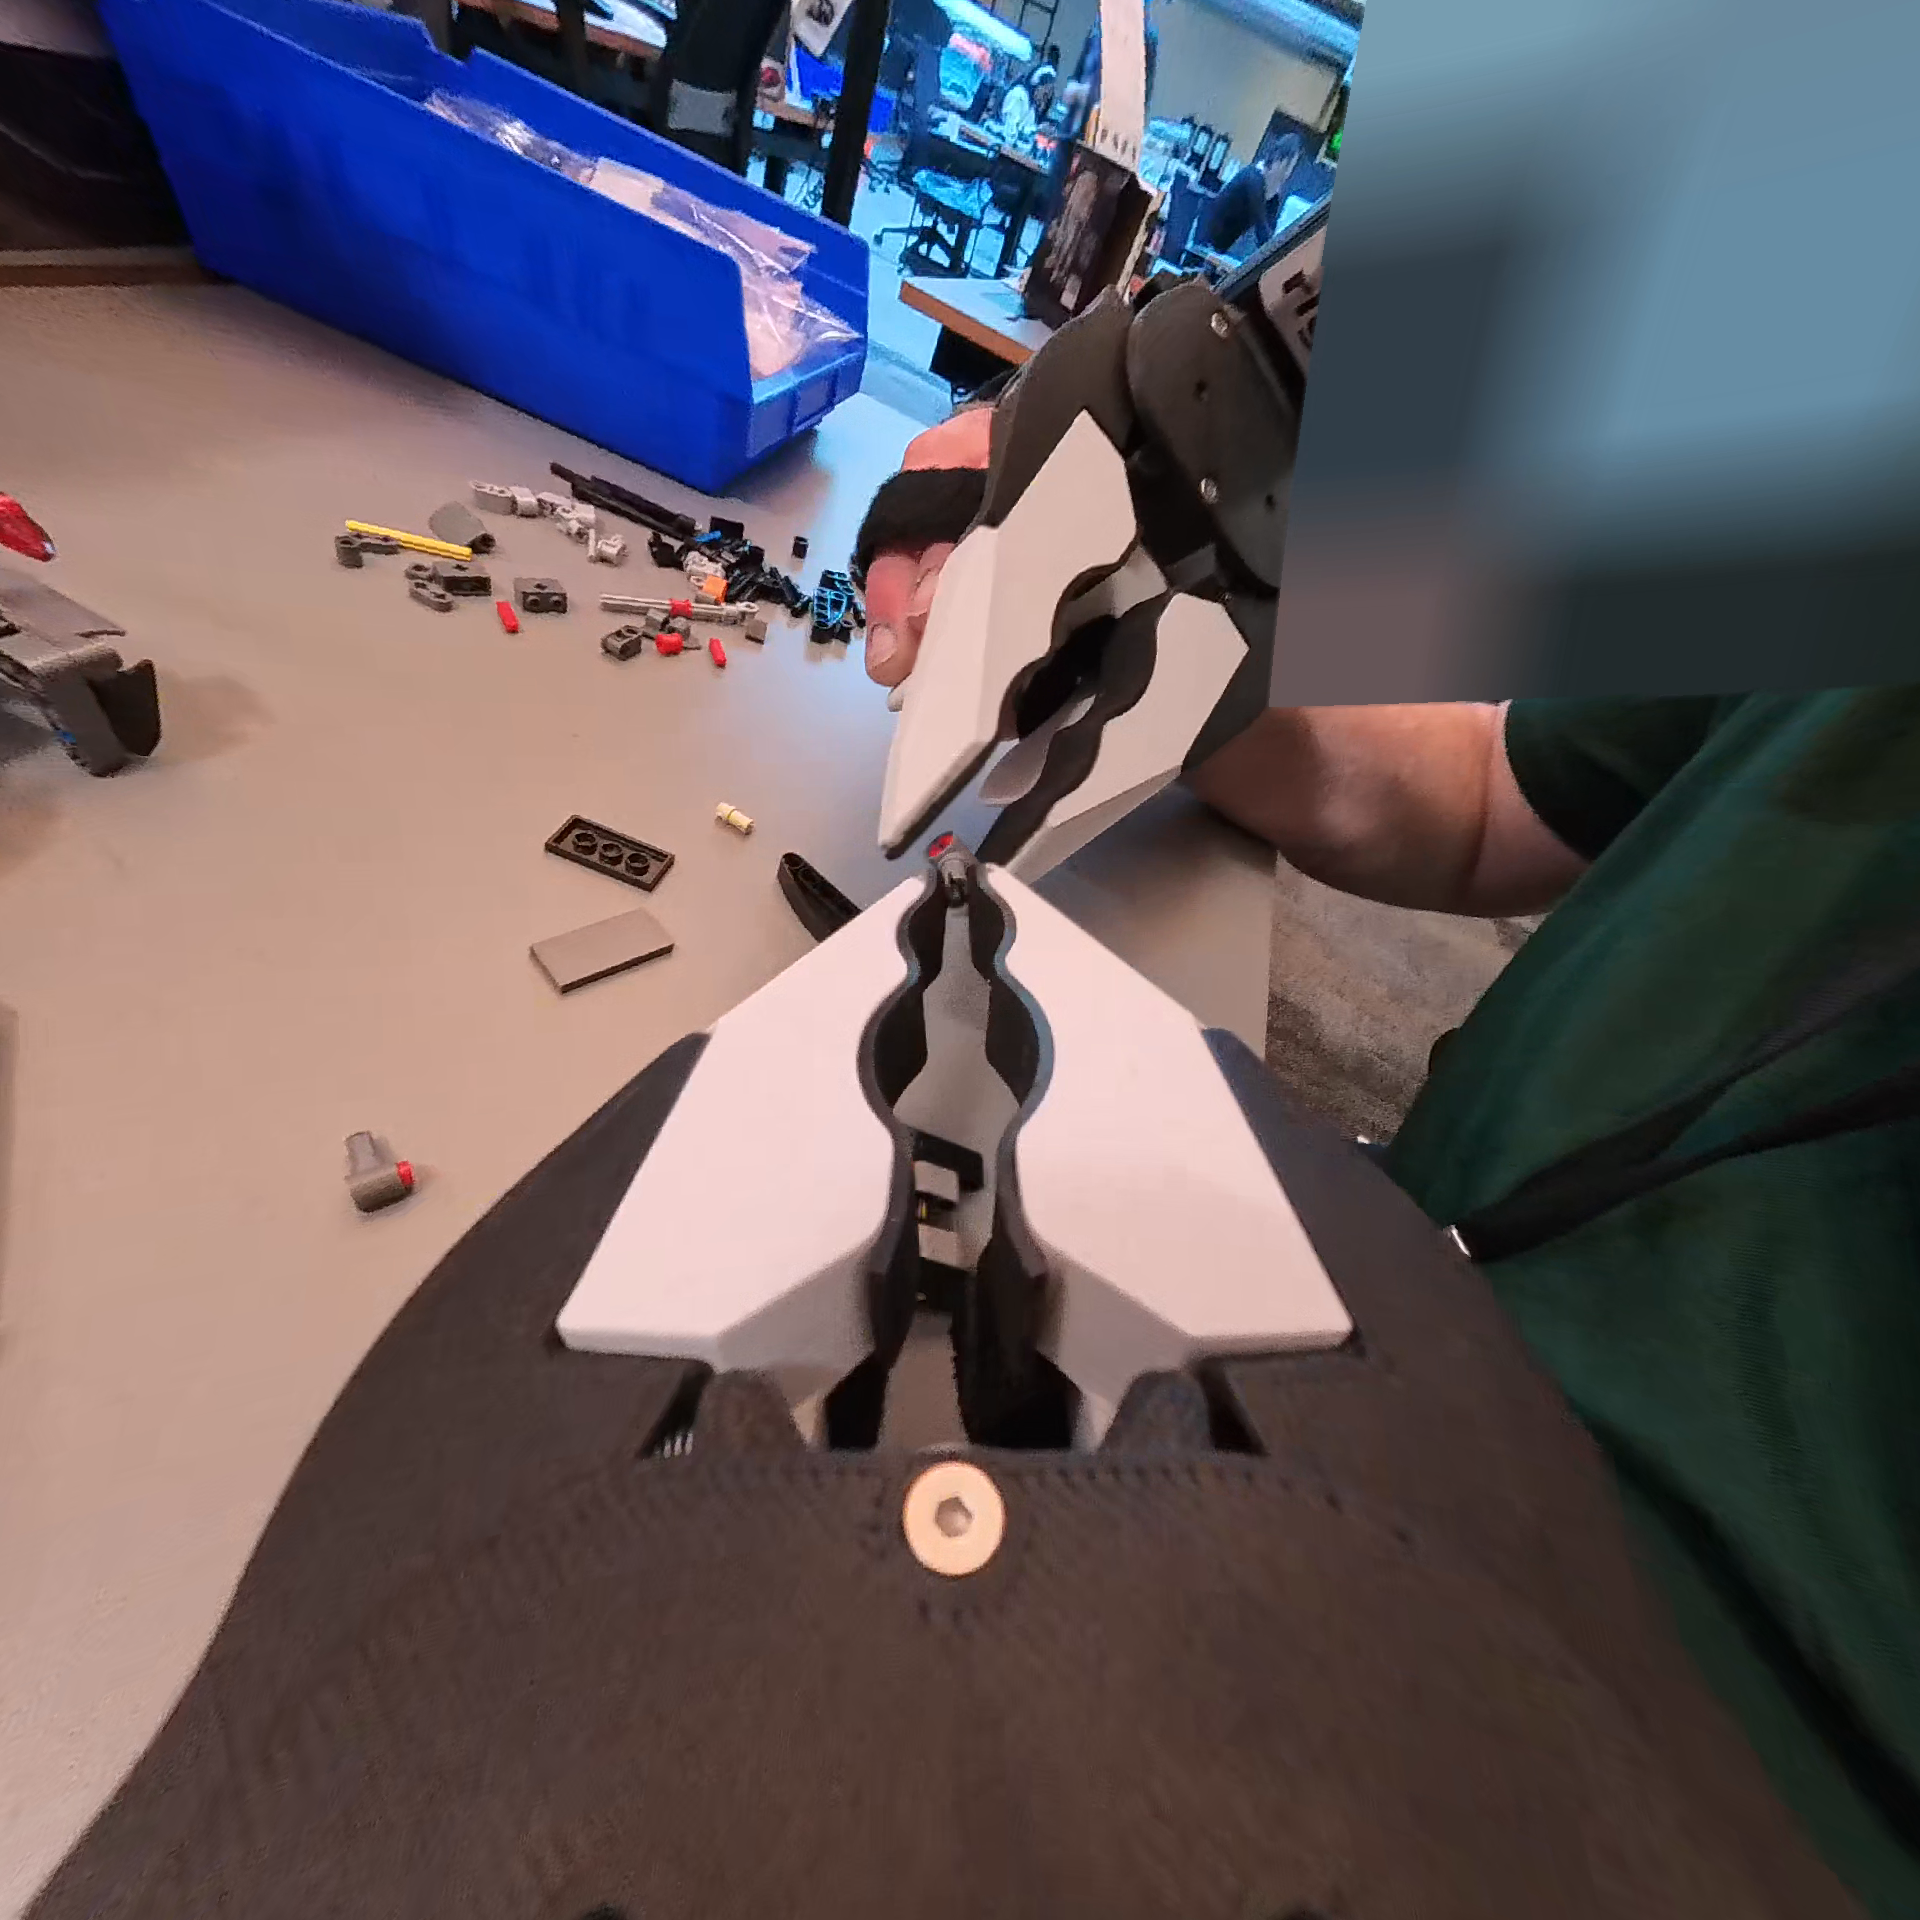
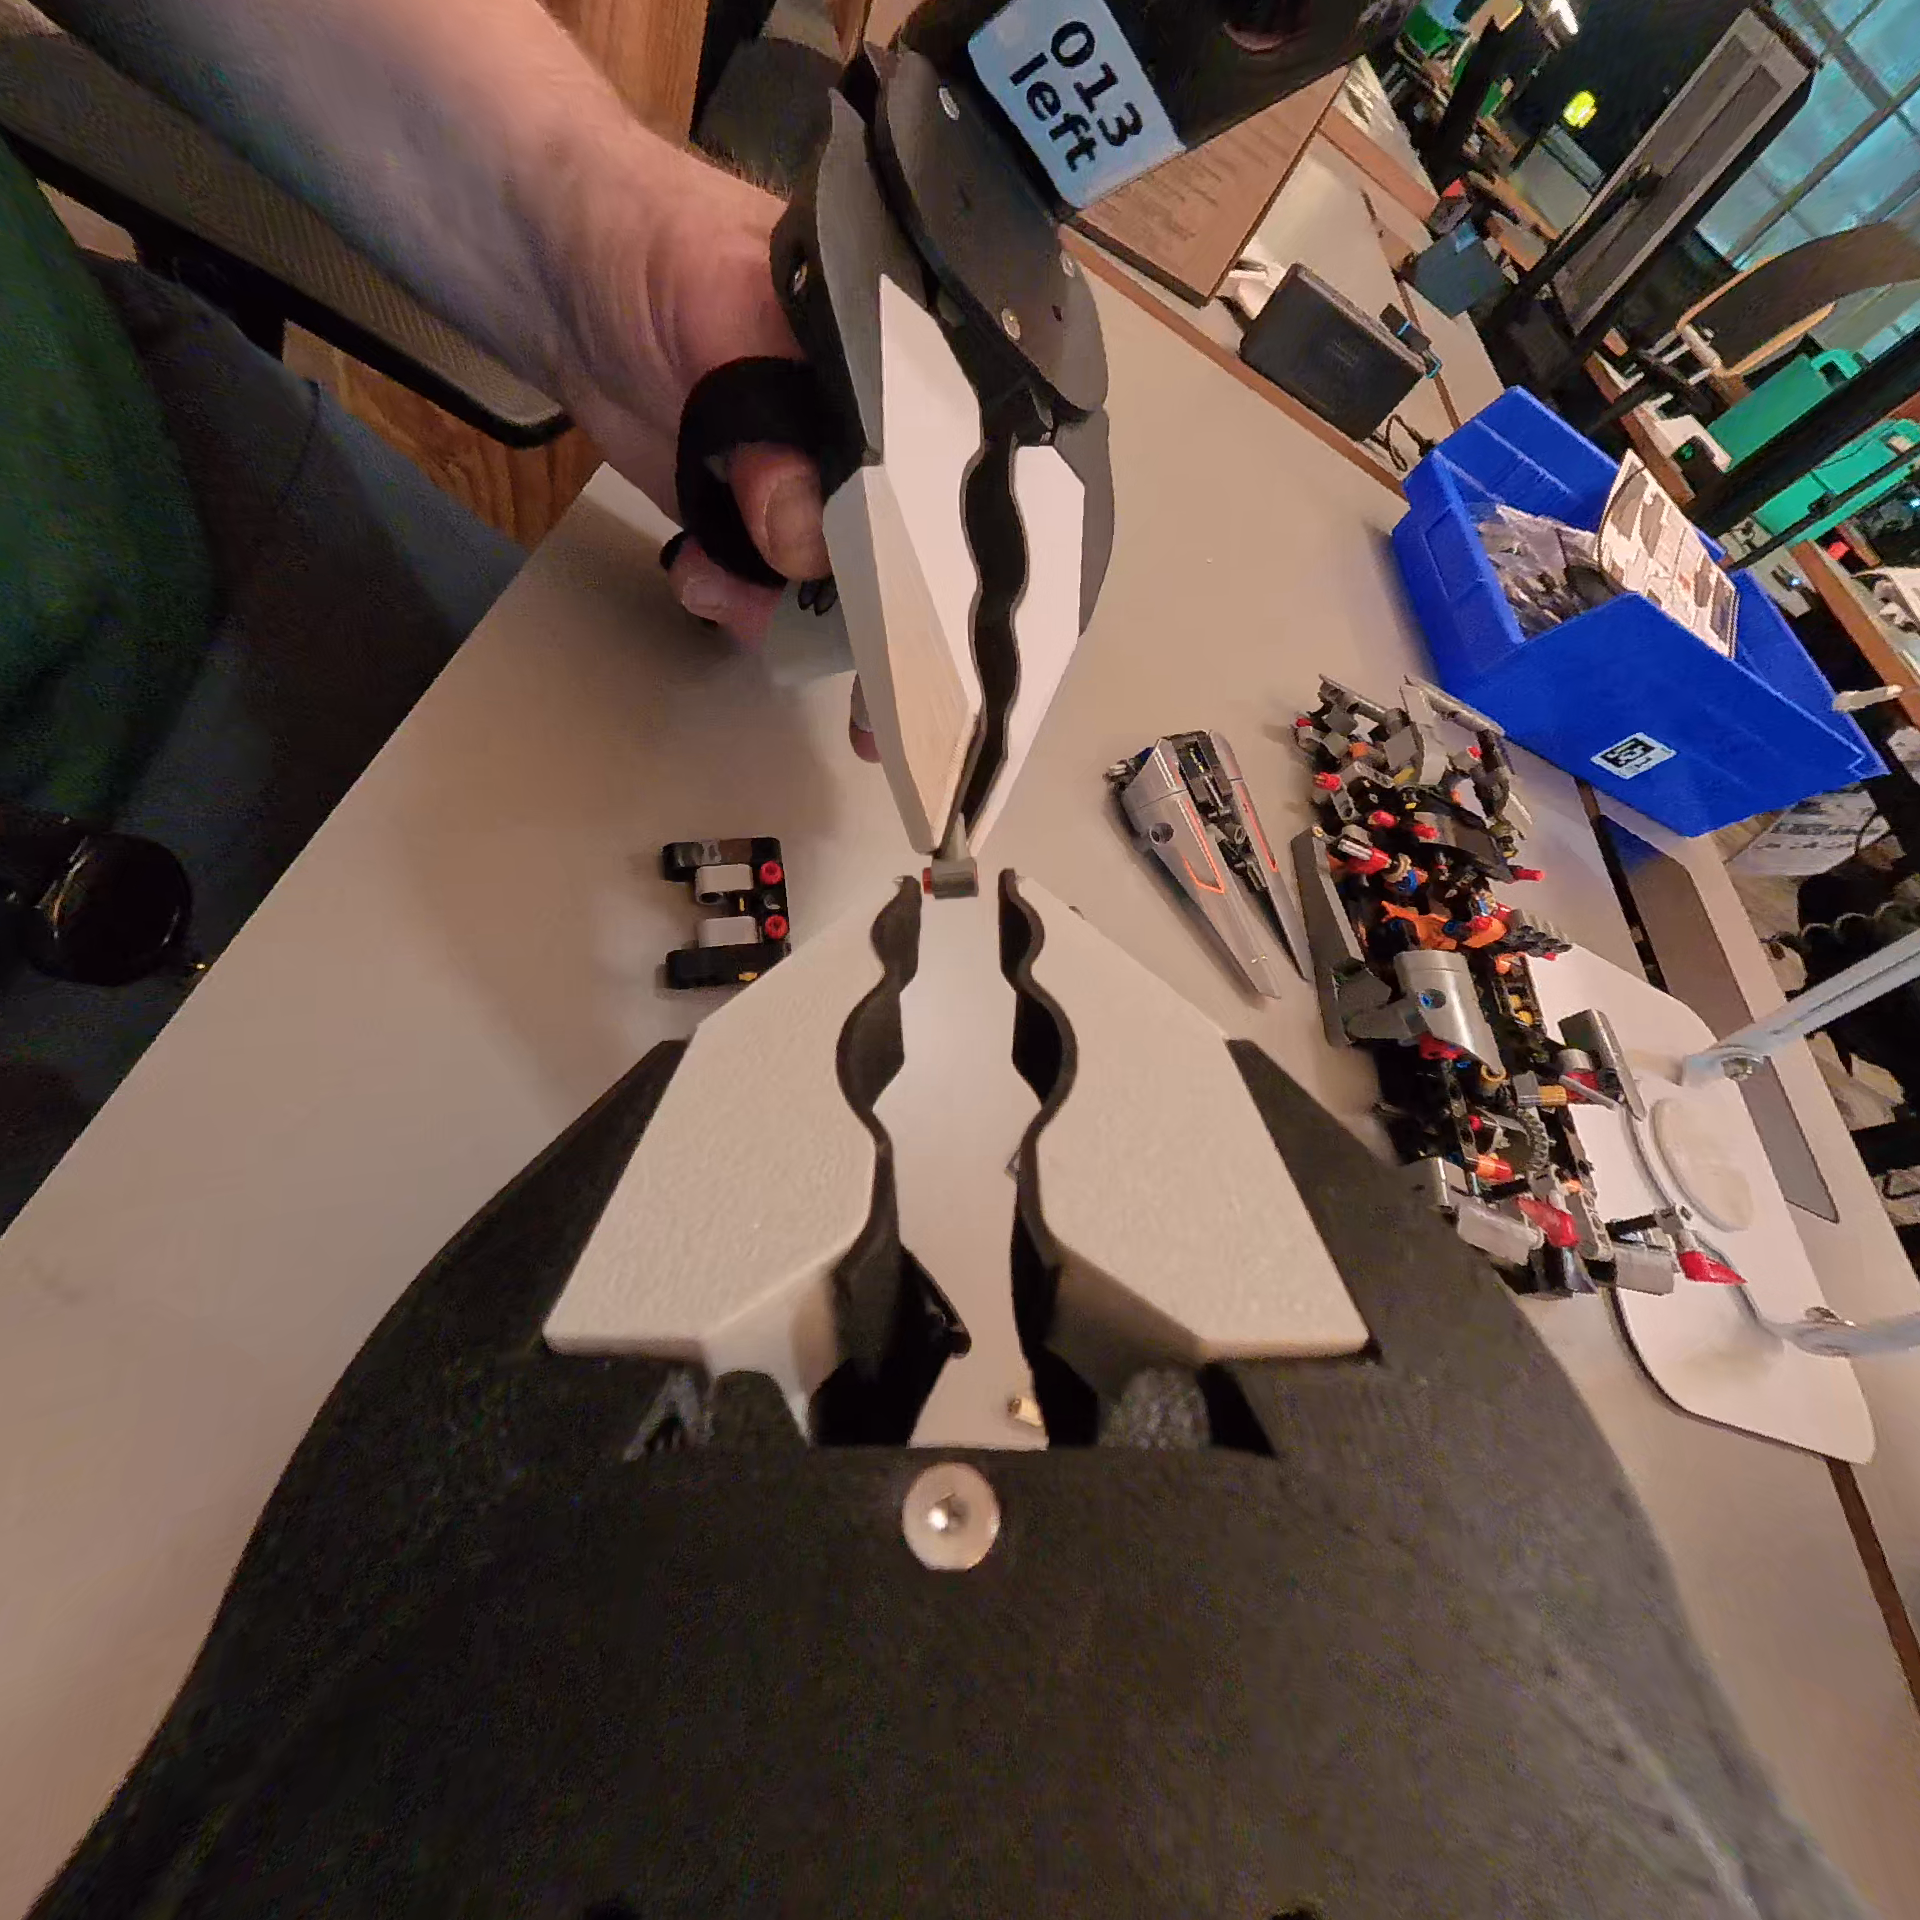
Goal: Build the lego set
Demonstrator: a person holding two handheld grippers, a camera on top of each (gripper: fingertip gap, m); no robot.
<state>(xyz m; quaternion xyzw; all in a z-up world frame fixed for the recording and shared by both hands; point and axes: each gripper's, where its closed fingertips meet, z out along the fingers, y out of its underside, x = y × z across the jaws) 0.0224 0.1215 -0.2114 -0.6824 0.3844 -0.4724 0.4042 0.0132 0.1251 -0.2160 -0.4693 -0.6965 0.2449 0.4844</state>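
Observation:
My left gripper (image 1: 951, 881) is shut on a small grey connector with a red pin (image 1: 948, 848) and holds it above the grey table (image 1: 260, 1039). In the right wrist view the left gripper (image 2: 951, 831) comes down from above with the same connector (image 2: 952, 879) at its tips. My right gripper (image 2: 958, 885) is open, its fingertips on either side of the connector and just short of it. It also shows in the left wrist view (image 1: 951, 847), tip to tip with the left gripper. A large partly built Lego model (image 2: 1455, 1039) lies on the table to the right.
Loose pieces (image 1: 623, 582), a black plate (image 1: 610, 852), a grey tile (image 1: 601, 948) and a grey connector (image 1: 376, 1172) lie on the table. A blue bin (image 1: 499, 239) stands behind. A small black assembly (image 2: 727, 914) and a grey wedge assembly (image 2: 1210, 852) lie nearby. Only a small space, under 4 cm, lies between the two pairs of fingers. The large partly built Lego model (image 2: 1455, 1039) is about 20 centimeters from both grippers' fingertips.

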